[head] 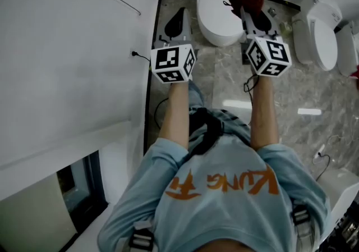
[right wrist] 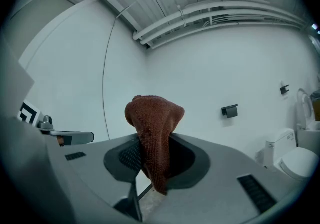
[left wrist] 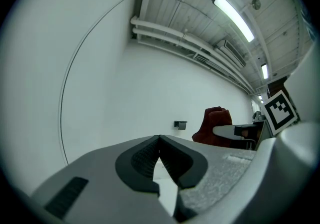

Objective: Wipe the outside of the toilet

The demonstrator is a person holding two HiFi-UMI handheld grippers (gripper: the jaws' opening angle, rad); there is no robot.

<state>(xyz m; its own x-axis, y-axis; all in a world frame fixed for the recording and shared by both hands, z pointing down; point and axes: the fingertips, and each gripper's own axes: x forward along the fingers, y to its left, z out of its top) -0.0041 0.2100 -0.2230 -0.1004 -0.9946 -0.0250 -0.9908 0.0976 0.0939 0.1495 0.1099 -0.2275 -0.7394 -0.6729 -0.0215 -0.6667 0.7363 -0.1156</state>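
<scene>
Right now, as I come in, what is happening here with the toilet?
A person stands before a white closed-lid toilet with a gripper in each hand. The right gripper is shut on a dark red knitted cloth, raised near the toilet; contact is unclear. The left gripper is shut and empty.

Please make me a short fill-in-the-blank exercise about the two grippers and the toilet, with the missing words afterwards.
The right gripper is shut on a knitted cloth of dark ____ colour.
The left gripper has its jaws together, with ____ between them.
In the head view, the cloth appears over the white ceramic toilet, whose lid is ____.
Missing words: red; nothing; closed.
</scene>
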